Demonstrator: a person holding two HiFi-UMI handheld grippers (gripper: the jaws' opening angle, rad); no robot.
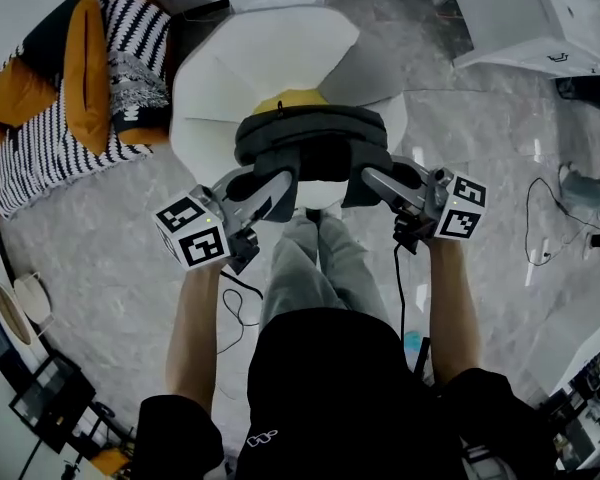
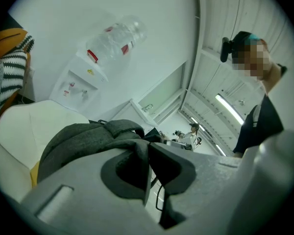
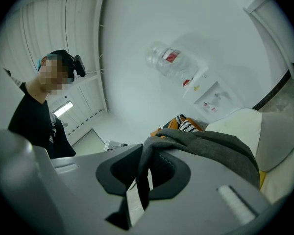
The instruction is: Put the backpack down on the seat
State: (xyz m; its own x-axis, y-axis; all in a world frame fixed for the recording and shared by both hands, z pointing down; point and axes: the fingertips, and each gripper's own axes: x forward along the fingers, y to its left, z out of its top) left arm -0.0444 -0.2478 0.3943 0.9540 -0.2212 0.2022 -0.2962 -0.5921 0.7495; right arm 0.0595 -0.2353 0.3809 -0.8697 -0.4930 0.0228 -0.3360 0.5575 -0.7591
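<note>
My left gripper (image 1: 268,188) and right gripper (image 1: 380,182), each clamped on a fold of the grey backpack (image 1: 310,136), hold it over the front edge of the white seat (image 1: 230,68).

1. A black-and-white striped blanket (image 1: 40,138) lies heaped with an orange cloth (image 1: 85,63) at the head view's far left.
2. A water dispenser (image 2: 73,84) carries a clear bottle (image 2: 116,35) on top.
3. White furniture (image 1: 520,23) stands at the upper right.
4. A black cable (image 1: 543,230) trails over the grey marble floor (image 1: 110,218).

Seat (image 1: 230,68) middle hidden beneath the grey backpack (image 1: 310,138)
</note>
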